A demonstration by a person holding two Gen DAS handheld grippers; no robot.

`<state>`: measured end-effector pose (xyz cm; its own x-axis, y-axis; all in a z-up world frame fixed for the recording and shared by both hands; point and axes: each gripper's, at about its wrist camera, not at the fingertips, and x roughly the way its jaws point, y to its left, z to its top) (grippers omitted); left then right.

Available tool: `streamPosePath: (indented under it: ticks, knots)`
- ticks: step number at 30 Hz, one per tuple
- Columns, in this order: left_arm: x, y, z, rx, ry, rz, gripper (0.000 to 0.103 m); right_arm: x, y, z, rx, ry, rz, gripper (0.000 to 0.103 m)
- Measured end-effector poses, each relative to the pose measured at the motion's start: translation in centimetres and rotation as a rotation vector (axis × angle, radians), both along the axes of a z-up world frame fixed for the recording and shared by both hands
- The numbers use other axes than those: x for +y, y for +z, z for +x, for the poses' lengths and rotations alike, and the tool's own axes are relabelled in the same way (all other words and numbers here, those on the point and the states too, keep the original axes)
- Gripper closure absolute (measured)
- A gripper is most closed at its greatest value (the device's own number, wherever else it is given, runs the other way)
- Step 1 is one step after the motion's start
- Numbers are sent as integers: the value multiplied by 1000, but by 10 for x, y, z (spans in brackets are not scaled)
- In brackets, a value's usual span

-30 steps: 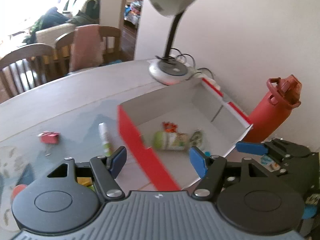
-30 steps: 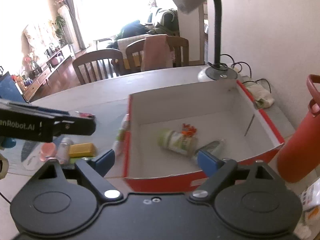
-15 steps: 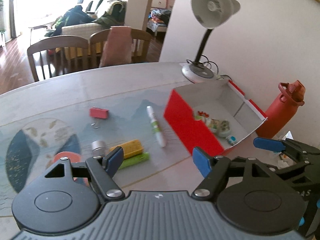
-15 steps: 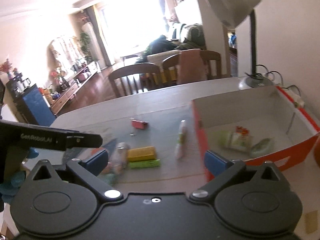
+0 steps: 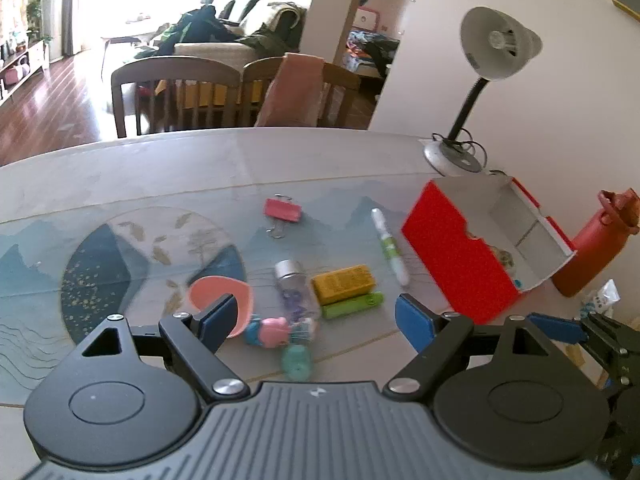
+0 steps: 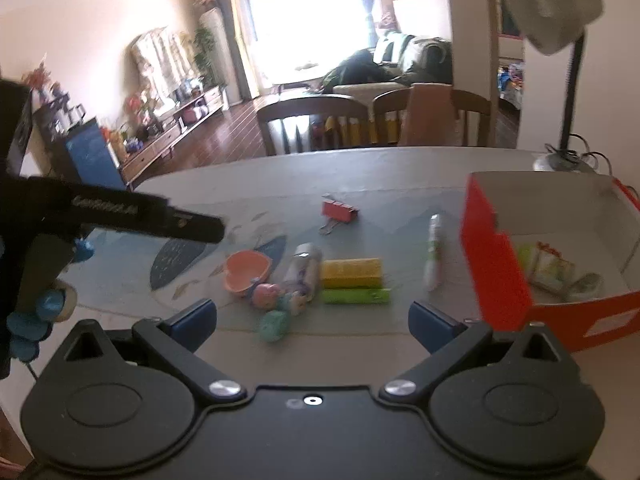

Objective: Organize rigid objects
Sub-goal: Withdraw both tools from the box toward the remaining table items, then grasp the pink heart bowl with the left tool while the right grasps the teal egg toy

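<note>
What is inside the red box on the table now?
In the red box lie a small labelled bottle and a grey-green thing. The near wall hides part of the floor.

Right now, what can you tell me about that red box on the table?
The red cardboard box is an open, lidless carton, red outside and plain white inside, with a notch cut in its near wall. It sits upright on the table's right side, near the desk lamp. Inside lie a few small items, including a pale green-labelled container. Nothing grips it; a white-and-green pen lies just to its left, apart.
</note>
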<state>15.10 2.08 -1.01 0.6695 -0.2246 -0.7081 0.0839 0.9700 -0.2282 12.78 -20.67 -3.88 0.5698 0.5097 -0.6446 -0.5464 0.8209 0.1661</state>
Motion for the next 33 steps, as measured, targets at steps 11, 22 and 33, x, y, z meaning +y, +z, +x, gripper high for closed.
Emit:
streamPosePath:
  ticks: [11, 22, 33]
  knots:
    - [31, -46, 20, 29, 63, 32, 3, 55, -42, -1, 17, 55, -96, 3]
    - [58, -101, 65, 92, 105, 71, 3, 94, -88, 18, 42, 87, -190, 7]
    - [50, -130, 92, 90, 87, 126, 3, 114, -110, 34, 75, 81, -200, 21]
